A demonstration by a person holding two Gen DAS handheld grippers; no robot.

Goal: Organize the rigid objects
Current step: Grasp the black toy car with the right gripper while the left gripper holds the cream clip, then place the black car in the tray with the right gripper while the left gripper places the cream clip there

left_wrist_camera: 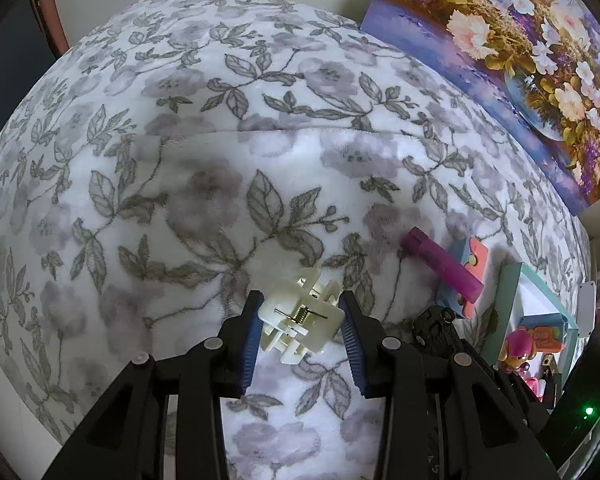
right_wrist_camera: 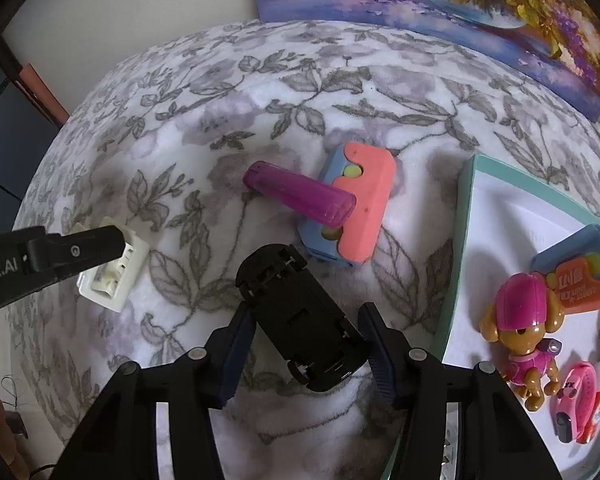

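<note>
Low centre of the left wrist view, your left gripper pinches the white clip above the floral blanket. In the right wrist view, your right gripper straddles the black toy car, pads not visibly pressing. Beyond lies the purple lighter across the pink-and-blue block; the teal tray sits at right.

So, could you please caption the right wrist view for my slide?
Right gripper straddling an upturned black toy car on a floral blanket, beside a teal tray of toys.
</note>
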